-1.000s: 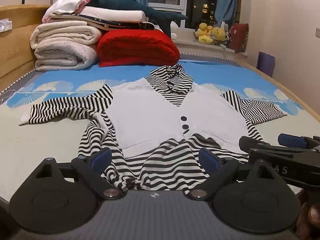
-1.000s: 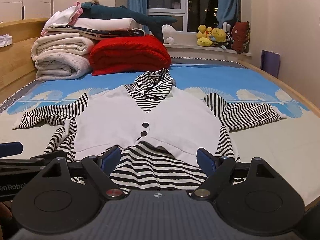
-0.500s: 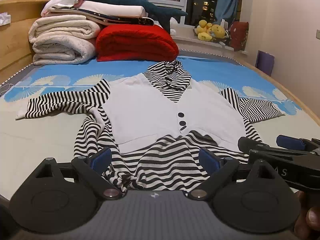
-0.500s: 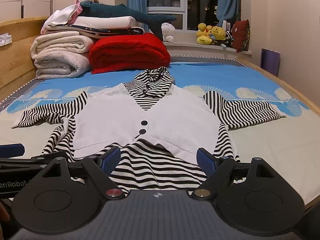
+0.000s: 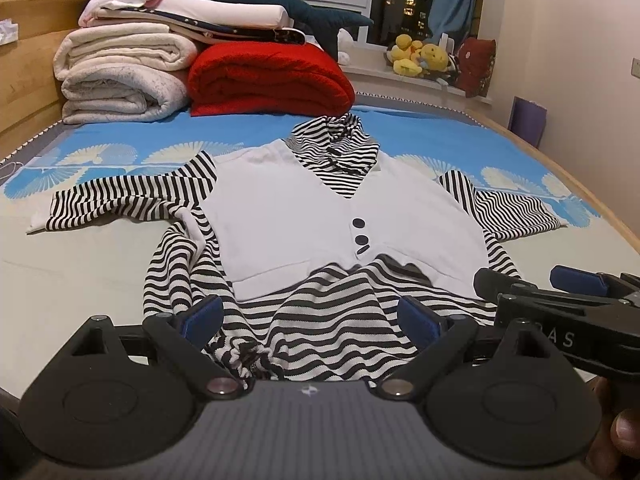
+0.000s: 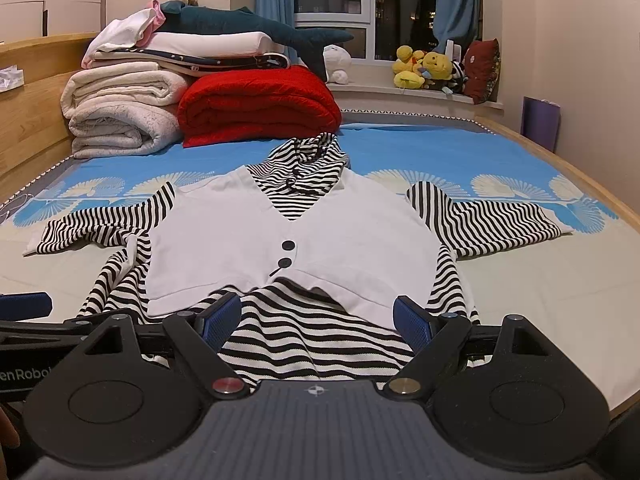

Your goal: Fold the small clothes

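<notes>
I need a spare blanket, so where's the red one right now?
The red blanket lies folded at the far end of the bed, left of centre in both views, beside the rolled cream blankets and just behind the striped top's collar.

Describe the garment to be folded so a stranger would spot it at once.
Start at the bed, whose far end holds stacked blankets beside a red blanket. Nearer the grippers, one striped top lies flat with both sleeves spread. Unlike the folded piles, it is black-and-white striped with a white vest front and two dark buttons.
</notes>
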Tool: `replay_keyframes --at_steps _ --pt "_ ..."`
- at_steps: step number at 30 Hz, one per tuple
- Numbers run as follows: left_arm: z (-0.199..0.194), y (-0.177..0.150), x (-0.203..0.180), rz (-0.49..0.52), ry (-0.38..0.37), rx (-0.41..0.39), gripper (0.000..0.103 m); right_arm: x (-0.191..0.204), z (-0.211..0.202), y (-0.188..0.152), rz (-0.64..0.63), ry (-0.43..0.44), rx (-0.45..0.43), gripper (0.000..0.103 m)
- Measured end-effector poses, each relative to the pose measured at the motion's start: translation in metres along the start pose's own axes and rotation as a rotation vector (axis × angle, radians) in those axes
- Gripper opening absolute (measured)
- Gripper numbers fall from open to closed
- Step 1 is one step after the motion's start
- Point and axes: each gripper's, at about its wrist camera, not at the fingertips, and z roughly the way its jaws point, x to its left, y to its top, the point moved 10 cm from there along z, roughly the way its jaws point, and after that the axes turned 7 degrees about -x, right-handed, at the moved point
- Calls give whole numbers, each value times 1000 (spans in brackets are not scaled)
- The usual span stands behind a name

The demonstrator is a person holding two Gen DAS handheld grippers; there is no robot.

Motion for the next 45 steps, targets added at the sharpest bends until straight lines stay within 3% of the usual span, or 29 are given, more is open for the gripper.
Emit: replay_keyframes --at_steps 45 --pt "4 -5 -4 -1 0 17 96 -4 3 -2 -3 -4 19 84"
